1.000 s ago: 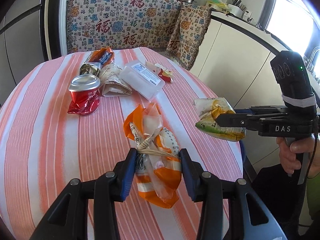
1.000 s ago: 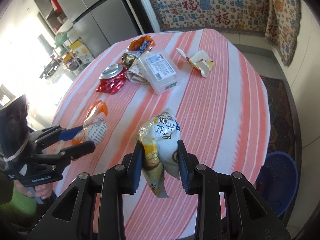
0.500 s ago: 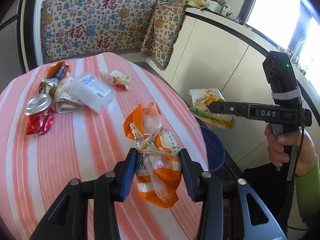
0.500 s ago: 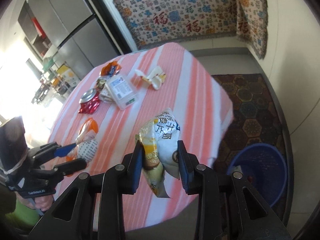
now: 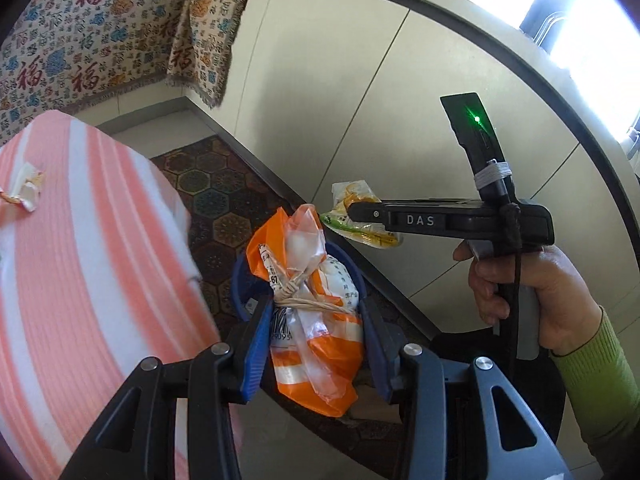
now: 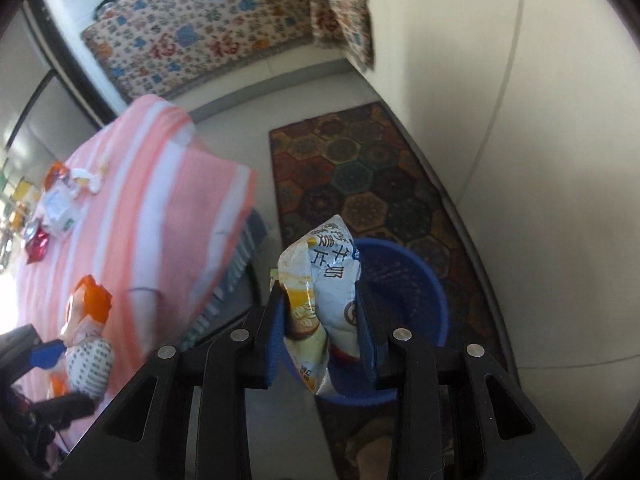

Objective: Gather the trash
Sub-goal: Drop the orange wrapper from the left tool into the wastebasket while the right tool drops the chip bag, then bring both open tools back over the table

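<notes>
Beside the striped table point(image 6: 132, 216), on the patterned rug point(image 6: 360, 176), stands the blue bin point(image 6: 416, 280), and both carried pieces of trash now hang at it rather than over the tablecloth as they did a second ago. The left gripper point(image 5: 314, 340) has its blue pads pressed on the tied orange-and-white plastic bag point(image 5: 308, 312), which hangs in front of the bin's rim point(image 5: 237, 284), just past the table's edge. The right gripper point(image 6: 322, 324) is clamped on a white-and-yellow snack wrapper point(image 6: 320, 276), held above the bin's open mouth. Neither grip has loosened during the swing across.

Carrying appears done for these two pieces; releasing is what remains, and the wrapper looks better centred over the opening than the bag does. Back on the table, a crumpled white wrapper point(image 5: 24, 188), a clear plastic box point(image 6: 60, 210) and a red foil piece point(image 6: 36, 244) are yet to be collected, so the task seems well short of finished.
</notes>
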A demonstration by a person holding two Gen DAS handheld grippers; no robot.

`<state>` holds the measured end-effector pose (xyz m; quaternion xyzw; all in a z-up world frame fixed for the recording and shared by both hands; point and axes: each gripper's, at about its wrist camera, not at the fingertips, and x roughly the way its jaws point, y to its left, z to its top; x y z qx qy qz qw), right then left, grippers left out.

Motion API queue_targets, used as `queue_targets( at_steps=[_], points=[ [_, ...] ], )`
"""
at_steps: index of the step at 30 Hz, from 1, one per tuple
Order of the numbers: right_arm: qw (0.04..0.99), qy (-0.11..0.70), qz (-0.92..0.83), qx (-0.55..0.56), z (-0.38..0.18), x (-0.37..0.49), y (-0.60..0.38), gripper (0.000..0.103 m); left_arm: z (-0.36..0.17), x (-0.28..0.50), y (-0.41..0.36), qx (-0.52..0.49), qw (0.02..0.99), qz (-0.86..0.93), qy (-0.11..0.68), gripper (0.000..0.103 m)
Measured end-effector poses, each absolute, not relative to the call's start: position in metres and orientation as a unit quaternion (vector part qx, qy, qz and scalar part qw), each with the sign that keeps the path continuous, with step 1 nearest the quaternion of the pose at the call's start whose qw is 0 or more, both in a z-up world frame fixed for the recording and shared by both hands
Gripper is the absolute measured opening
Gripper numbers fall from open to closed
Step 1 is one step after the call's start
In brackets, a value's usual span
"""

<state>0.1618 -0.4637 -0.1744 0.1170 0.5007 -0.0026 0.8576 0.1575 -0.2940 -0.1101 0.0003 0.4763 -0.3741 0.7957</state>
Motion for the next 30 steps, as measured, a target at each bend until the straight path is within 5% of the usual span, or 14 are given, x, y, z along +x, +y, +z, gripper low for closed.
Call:
queue_targets(
  at_steps=[9,11,13,16,30],
  points=[
    [0.846,0.507,-0.025,0.164,-0.206,0.162,-0.502,0.034,-0.174,0.190,-0.362,0.014,0.776,-0.366,0.514,0.044],
    [0.846,0.504,-0.026,0.174,-0.210,0.164,-0.508,0.041,-0.184,0.200,-0.372,0.016,0.774,-0.370,0.514,0.045],
    [0.849,0.493,-0.029,0.187,-0.215,0.164,-0.516,0.054,-0.197,0.207,-0.382,0.020,0.777,-0.364,0.514,0.058],
    [0.855,0.479,-0.052,0.191,-0.211,0.158,-0.525,0.055,-0.209,0.218,-0.391,0.018,0.782,-0.340,0.522,0.063],
    [0.897,0.429,-0.043,0.095,-0.181,0.146,-0.470,0.086,-0.117,0.157,-0.280,0.034,0.847,-0.303,0.435,0.067]
  ],
)
